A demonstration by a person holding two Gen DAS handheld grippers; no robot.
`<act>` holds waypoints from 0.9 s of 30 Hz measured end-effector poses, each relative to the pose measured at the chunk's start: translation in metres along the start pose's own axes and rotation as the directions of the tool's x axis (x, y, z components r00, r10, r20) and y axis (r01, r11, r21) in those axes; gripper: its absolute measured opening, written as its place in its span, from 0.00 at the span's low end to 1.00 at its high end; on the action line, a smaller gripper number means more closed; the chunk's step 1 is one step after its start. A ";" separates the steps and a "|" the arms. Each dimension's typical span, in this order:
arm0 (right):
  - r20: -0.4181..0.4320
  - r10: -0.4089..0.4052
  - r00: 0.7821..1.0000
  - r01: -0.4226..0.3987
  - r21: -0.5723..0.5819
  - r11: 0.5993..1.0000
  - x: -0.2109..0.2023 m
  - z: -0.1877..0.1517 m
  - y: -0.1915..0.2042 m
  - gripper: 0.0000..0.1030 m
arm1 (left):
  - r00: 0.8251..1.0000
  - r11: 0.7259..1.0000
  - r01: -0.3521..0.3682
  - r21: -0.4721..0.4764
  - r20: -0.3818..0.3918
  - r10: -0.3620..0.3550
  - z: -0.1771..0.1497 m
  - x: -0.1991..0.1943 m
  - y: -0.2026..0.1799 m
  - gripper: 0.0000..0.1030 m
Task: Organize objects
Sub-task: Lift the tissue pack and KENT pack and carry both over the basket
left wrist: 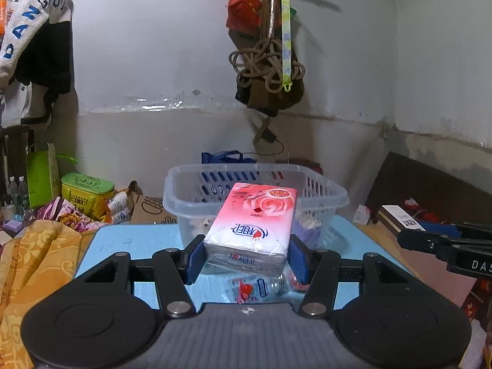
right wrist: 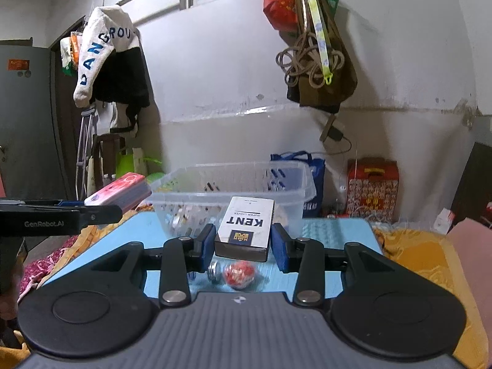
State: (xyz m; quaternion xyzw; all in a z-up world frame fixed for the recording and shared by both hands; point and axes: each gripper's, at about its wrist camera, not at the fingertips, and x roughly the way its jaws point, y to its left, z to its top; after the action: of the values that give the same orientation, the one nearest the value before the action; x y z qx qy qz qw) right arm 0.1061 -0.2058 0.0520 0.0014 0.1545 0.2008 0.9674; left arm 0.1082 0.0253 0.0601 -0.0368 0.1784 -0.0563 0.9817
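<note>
Two grippers in view, each loaded. The left gripper [left wrist: 247, 256] has its blue pads pressed on both long sides of one pink tissue pack [left wrist: 250, 224] (rose print, "OPEN" tab on top), held clear above the blue mat [left wrist: 129, 240]. The right gripper [right wrist: 243, 246] is closed as far as it goes on one white cigarette pack [right wrist: 247, 226] marked KENT, likewise lifted off the mat.

One clear plastic basket [left wrist: 326, 192] with slotted walls stands straight ahead of both grippers, its near rim just beyond the held packs; small items lie inside, too blurred to count.

Loose on the mat below the left gripper: one clear wrapper with red and blue print [left wrist: 261, 287]. Below the right gripper: one red-and-white wrapped candy [right wrist: 240, 273] and one small metal cap [right wrist: 214, 272], just beside each other.

Edges: the mat's left border meets orange patterned cloth [left wrist: 33, 264] to the left of the left gripper; its right border meets similar cloth to the right of the right gripper. Open mat lies between each gripper and the basket wall. The basket mouth is uncovered.
</note>
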 end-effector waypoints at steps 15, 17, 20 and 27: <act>-0.058 -0.024 0.998 0.020 -0.071 0.997 0.104 0.065 0.007 0.42 | 0.998 0.998 -0.047 -0.045 -0.032 0.046 0.071 0.074 0.001 0.57; -0.073 -0.033 0.997 0.026 -0.090 0.996 0.120 0.068 0.005 0.42 | 0.998 0.997 -0.048 -0.061 -0.045 0.045 0.077 0.093 0.005 0.57; -0.096 -0.020 0.995 0.014 -0.065 0.998 0.138 0.064 -0.002 0.42 | 0.996 0.995 -0.073 -0.069 -0.057 0.070 0.081 0.115 0.009 0.57; -0.111 -0.028 0.993 0.021 -0.071 0.997 0.164 0.053 -0.008 0.42 | 0.991 0.992 -0.109 -0.056 -0.083 0.104 0.073 0.149 0.015 0.58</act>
State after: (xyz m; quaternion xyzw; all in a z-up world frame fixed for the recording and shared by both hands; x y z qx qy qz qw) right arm 0.2679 -0.1468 0.0530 -0.0457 0.2015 0.1940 0.9590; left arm 0.2745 0.0252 0.0754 -0.0545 0.2207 0.0002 0.9738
